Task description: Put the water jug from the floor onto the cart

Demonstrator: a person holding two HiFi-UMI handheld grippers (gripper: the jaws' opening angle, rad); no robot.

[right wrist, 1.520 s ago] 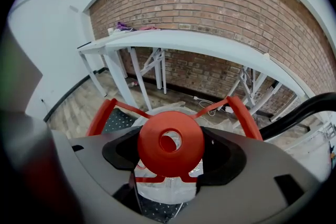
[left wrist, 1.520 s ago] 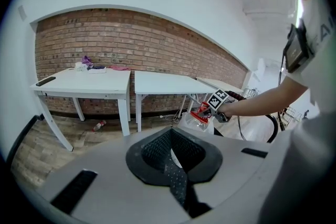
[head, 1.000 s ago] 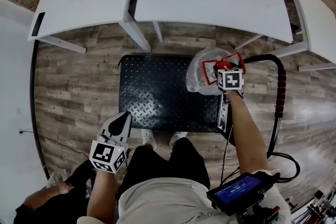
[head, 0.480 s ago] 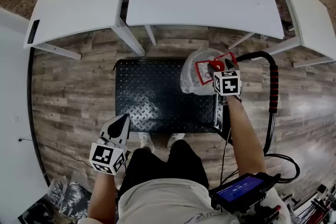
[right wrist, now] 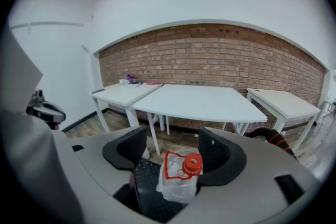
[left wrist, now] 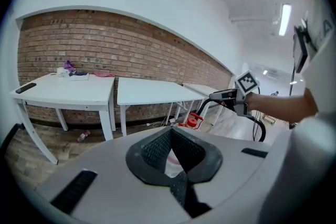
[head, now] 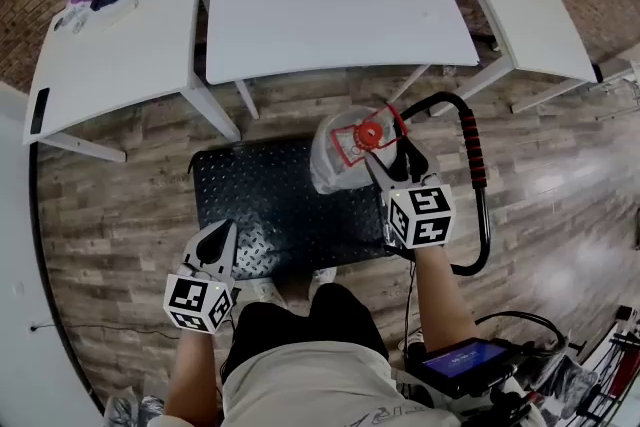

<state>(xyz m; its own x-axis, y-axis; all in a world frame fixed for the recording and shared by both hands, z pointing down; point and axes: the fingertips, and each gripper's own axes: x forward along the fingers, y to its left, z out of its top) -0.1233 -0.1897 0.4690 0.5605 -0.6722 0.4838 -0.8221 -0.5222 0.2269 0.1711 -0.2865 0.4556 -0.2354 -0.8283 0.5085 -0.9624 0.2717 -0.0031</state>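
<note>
Head view
- Jug loc: water jug (head: 335, 160) upright on cart deck (head: 250, 205), far-right corner, just beside cart handle (head: 470, 155). Red cap (head: 370, 133) on. Not on the floor.
- R gripper: right gripper (head: 392, 160) just behind jug, aimed at it, jaws apart. Can't tell from here if a tip touches the red carry loop.
- L gripper: left gripper (head: 215, 240) low at deck's near-left edge, well apart from jug, tips together.

Left gripper view
- Jaws: closed tip to tip, nothing clamped.
- Beyond: cap visible far off beside the handle. White tables (left wrist: 142, 92) along brick wall.

Right gripper view
- Jaws: pads wide apart, gripping nothing.
- Jug: framed in the gap, looks to sit past the tips, base on the studded deck. Cap close to right-hand pad; contact unclear.

Judgement
- Stage: placement looks done. What's left is prob. clearing R gripper.
- Risk 1: open jaw catches carry loop or cap on pull-back, so jug tips or gets dragged. Cause: tip so near the loop.
- Risk 2: jug sits near deck corner w/ no lip seen, so a nudge could send it off the edge.
- Risk 3: cart likely rolls. A bump to the handle shifts the deck and jug topples; water sloshing would add to it.
</note>
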